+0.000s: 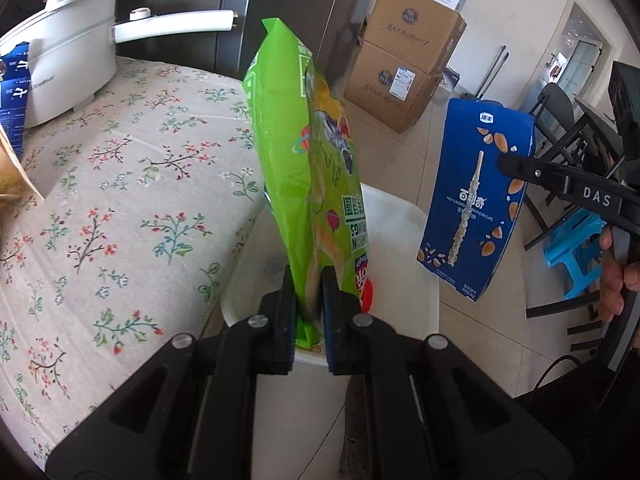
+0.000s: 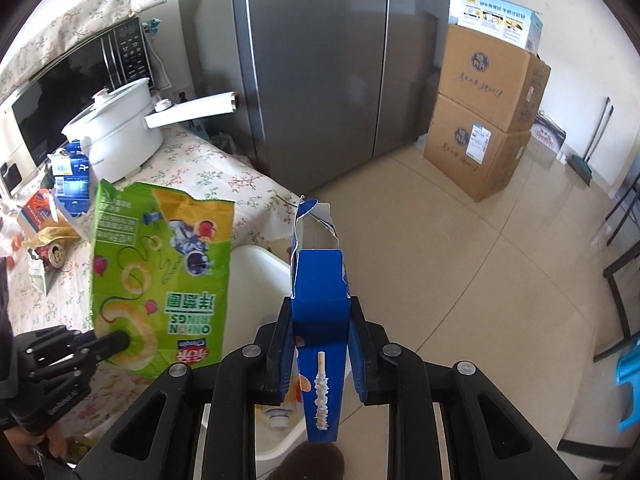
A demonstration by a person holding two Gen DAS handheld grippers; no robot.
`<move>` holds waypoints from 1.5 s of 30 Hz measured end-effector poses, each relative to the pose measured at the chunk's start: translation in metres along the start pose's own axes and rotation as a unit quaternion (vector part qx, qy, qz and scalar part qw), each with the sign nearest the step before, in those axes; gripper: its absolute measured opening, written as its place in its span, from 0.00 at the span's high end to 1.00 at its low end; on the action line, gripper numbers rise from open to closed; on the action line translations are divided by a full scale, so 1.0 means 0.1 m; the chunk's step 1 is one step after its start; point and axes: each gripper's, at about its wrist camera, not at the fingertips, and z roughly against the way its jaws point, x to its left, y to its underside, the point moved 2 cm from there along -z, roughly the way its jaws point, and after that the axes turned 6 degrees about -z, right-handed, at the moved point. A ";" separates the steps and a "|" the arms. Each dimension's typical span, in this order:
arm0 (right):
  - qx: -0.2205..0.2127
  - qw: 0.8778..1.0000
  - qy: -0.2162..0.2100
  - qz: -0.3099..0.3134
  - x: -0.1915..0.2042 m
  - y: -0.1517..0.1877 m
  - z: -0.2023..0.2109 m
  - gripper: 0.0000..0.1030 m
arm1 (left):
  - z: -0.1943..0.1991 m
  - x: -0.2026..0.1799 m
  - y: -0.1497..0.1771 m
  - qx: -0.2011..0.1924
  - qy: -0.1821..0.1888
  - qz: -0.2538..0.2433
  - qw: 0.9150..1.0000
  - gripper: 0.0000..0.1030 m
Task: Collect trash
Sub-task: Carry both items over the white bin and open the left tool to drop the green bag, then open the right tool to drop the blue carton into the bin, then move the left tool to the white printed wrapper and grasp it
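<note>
Both tongs are loaded: my left tongs are clenched on one green onion-ring bag, my right tongs on one blue biscuit box with a torn-open top; both pieces hang just above the white bin, which stands against the counter; neither is dropped yet, so I judge two items are about to go in. Beyond the bin, on the counter, more litter waits: one drink can, a yellowish wrapper, a red-and-white packet, blue cartons I cannot count; farther off, one white pot; two cardboard boxes stacked on the floor.
</note>
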 end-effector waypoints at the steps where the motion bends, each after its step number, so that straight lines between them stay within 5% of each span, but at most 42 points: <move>1: 0.002 1.000 0.000 -0.003 -0.02 0.01 -0.01 0.76 | -0.06 -0.02 0.01 0.003 0.000 -0.002 1.000 0.88; 5: 0.006 1.000 0.000 -0.006 -0.04 0.02 -0.02 0.76 | -0.20 0.01 0.02 0.014 0.005 -0.003 1.000 0.86; 10: 0.007 1.000 0.001 0.002 0.03 0.02 -0.03 0.76 | -0.15 0.09 0.03 0.025 0.002 0.006 1.000 0.51; 19: 0.010 1.000 0.000 0.017 0.18 -0.01 -0.09 0.76 | 0.32 0.42 0.09 0.027 -0.038 0.034 0.998 0.29; 36: 0.057 0.998 0.001 0.032 0.57 -0.03 -0.51 0.73 | 0.98 1.19 0.37 0.026 -0.092 0.112 0.989 0.19; 40: 0.055 0.998 -0.006 0.023 0.60 -0.04 -0.49 0.49 | 1.09 1.29 0.44 0.025 -0.100 0.118 0.988 0.17; 45: 0.048 0.998 -0.012 0.027 0.68 -0.05 -0.42 0.42 | 1.19 1.38 0.52 0.029 -0.117 0.124 0.985 0.07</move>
